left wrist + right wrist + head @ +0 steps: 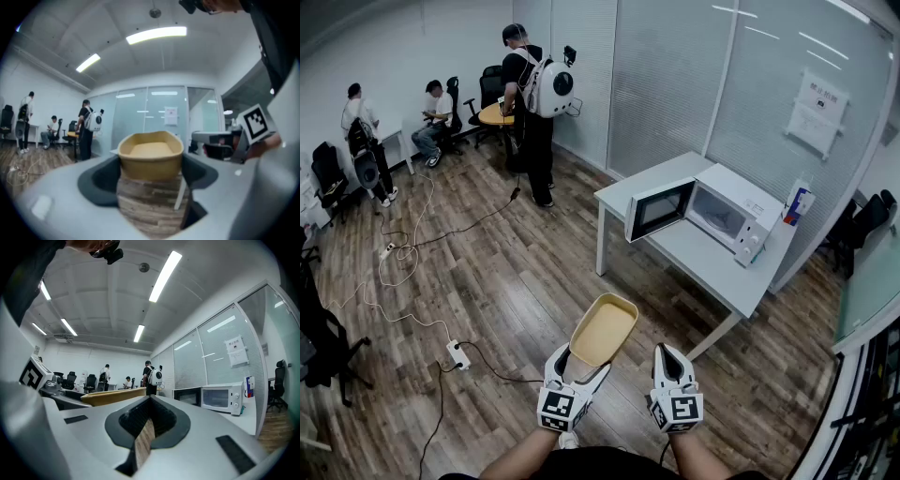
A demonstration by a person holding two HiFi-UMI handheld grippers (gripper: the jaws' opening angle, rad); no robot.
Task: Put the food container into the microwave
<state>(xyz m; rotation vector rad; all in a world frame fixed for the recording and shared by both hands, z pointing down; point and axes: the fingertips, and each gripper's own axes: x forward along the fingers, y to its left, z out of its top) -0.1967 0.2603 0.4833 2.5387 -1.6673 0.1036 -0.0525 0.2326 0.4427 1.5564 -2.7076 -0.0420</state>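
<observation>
A tan, empty food container point(605, 330) is held by its near end over the wooden floor, with my left gripper point(584, 367) shut on it. In the left gripper view the container point(150, 154) stands between the jaws. My right gripper point(668, 354) hovers just right of it, shut with nothing between its jaws. The white microwave point(712, 214) sits ahead to the right on a white table point(703, 258), its door point(659, 208) swung open to the left. The right gripper view shows the microwave point(220, 399) to the right and the container's edge point(112, 397) to the left.
A small blue and red box point(799, 202) stands on the table beside the microwave. Cables and a power strip point(457, 354) lie on the floor at left. Three people point(530, 103) and office chairs are at the far left. Glass partition walls run behind the table.
</observation>
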